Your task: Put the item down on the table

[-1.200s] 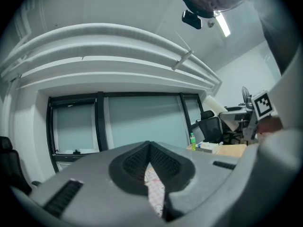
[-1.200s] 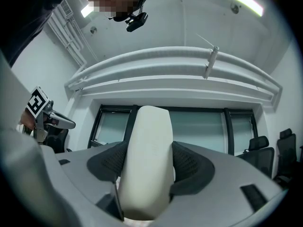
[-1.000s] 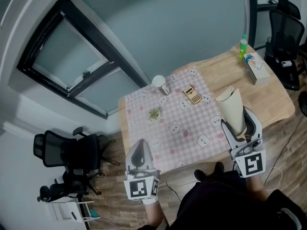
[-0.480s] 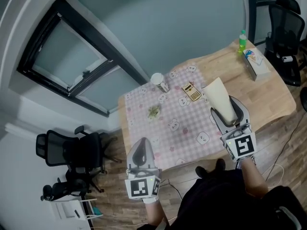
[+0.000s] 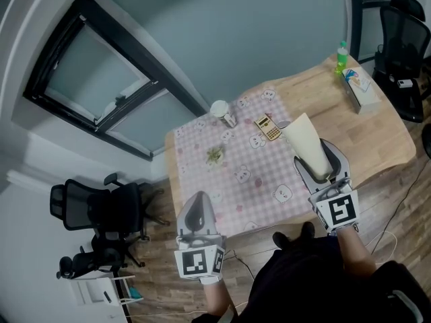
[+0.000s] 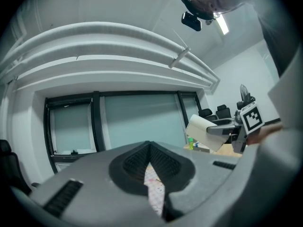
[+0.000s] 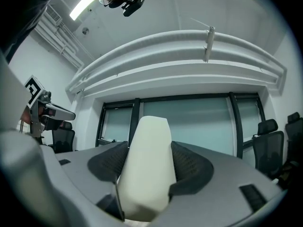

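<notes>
Our right gripper [image 5: 315, 160] is clamped on a cream tapered cup [image 5: 303, 138]. In the right gripper view both dark ribbed pads [image 7: 191, 164] press against the sides of the cup [image 7: 147, 136], which fills the gap between them and sticks out past the jaw tips. From the head view the cup's narrow end sits in the jaws and its wider end leans away from us, toward the far side of the table

The cup hangs over the wooden table [image 5: 387, 136], about where the right edge of the pink checked tablecloth [image 5: 229, 180] meets bare wood, just beside a small calculator [image 5: 269, 128]. In the left gripper view we see the cup [image 6: 202, 131] off to the right in that gripper's hold, and it looks raised off the tabletop, tilted rather than upright

Our left gripper [image 5: 197, 212] hovers at the near edge of the table, well apart from the right one. Its pads [image 6: 163, 162] meet at the tips with nothing between them, and only a sliver of the tablecloth shows through lower down

On the cloth lie a white cup [image 5: 220, 112] near the far edge and a small greenish scrap [image 5: 215, 155] that we cannot identify. A green bottle [image 5: 342, 56] and a tissue box [image 5: 357, 89] stand on bare wood at the far right corner. A black office chair [image 5: 101, 210] stands on the floor to the left
</notes>
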